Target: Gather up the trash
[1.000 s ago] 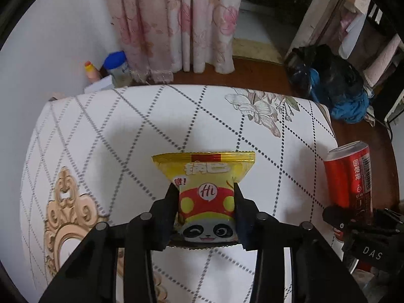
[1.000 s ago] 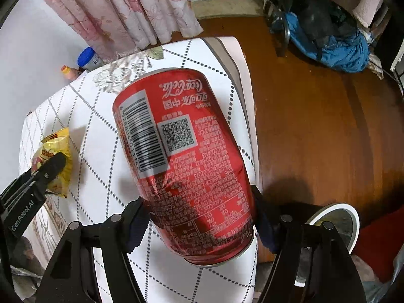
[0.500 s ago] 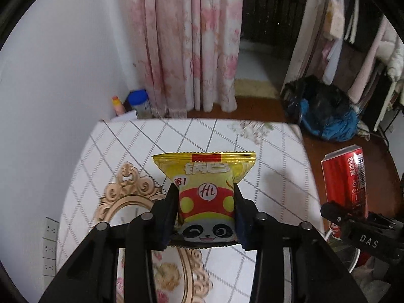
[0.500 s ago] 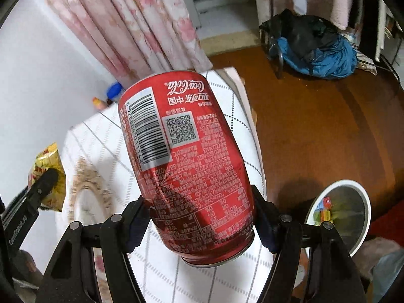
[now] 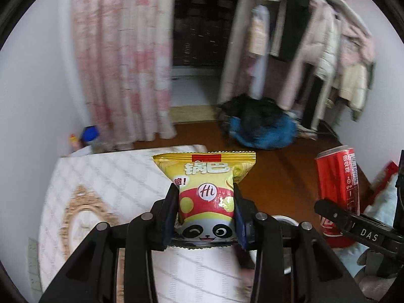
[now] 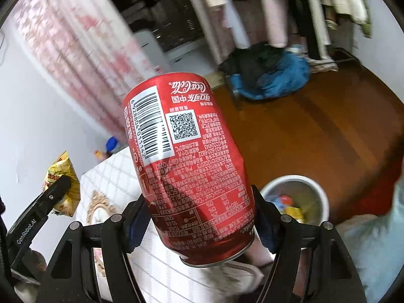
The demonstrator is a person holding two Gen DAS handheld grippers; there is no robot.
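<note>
My left gripper (image 5: 205,214) is shut on a yellow snack packet (image 5: 205,192) with a panda face, held high above the white patterned table (image 5: 106,189). My right gripper (image 6: 199,217) is shut on a dented red cola can (image 6: 186,161), upside down and tilted. The can (image 5: 338,192) also shows at the right of the left wrist view, and the packet (image 6: 61,184) at the left of the right wrist view. A white trash bin (image 6: 295,197) with wrappers inside stands on the floor below the can, to its right.
Pink floral curtains (image 5: 121,63) hang behind the table. A blue and black bag (image 5: 260,131) lies on the wooden floor (image 6: 328,131), with clothes (image 5: 328,50) hanging behind it. Bottles (image 5: 88,136) stand by the wall at the table's far edge.
Both grippers have risen away from the table with their loads, tilting up toward the room. The trash bin has come further into the right wrist view.
</note>
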